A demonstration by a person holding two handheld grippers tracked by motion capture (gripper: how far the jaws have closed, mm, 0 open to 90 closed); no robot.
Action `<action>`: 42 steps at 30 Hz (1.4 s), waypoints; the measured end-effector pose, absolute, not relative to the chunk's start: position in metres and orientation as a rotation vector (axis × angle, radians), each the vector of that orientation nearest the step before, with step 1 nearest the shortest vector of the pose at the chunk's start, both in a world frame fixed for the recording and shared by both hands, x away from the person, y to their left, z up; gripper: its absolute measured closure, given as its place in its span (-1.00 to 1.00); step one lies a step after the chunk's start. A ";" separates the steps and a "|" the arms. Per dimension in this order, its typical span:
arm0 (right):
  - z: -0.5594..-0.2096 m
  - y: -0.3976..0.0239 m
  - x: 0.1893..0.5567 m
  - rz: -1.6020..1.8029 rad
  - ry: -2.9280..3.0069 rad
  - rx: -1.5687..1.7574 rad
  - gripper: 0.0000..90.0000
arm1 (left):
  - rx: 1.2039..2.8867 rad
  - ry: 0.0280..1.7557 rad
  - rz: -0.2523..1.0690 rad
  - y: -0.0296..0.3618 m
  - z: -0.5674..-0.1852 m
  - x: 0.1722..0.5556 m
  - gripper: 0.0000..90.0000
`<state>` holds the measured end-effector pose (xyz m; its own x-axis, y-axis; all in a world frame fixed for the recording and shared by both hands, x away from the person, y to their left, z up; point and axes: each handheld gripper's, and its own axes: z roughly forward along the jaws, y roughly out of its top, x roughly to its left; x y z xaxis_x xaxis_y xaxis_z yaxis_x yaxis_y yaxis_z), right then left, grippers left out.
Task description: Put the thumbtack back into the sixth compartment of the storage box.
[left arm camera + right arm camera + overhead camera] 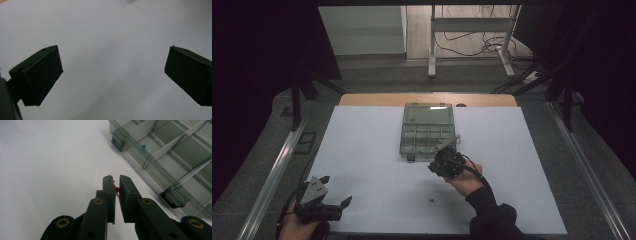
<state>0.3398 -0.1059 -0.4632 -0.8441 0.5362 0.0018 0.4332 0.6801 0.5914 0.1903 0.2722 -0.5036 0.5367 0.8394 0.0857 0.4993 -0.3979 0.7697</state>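
Note:
My right gripper is shut on a small red pin, whose thin metal point shows between the jaws. It hangs over the white table just off the front edge of a clear compartment box. One compartment of that box holds a small blue pin. In the high view the right gripper is at the front right corner of the box, whose lid lies open at the back. My left gripper rests at the front left of the table, open with nothing between its jaws.
A tiny dark object lies on the white table surface in front of my right hand. Metal rails run along both sides of the table. A white frame and cables stand on the floor beyond it.

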 end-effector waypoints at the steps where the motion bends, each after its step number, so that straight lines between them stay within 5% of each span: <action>1: -0.463 -0.105 0.341 0.895 2.717 0.793 0.85 | 2.070 1.079 0.617 0.272 -0.504 0.190 -0.96; 42: -0.465 -0.083 0.403 0.960 2.621 0.901 0.85 | 2.076 1.074 0.621 0.271 -0.504 0.191 -0.96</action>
<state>0.4033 -0.0831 -0.4647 -0.7917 0.6108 0.0142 0.4754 0.6013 0.6421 0.1907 0.2706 -0.5037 0.5398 0.8368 0.0917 0.4970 -0.4047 0.7676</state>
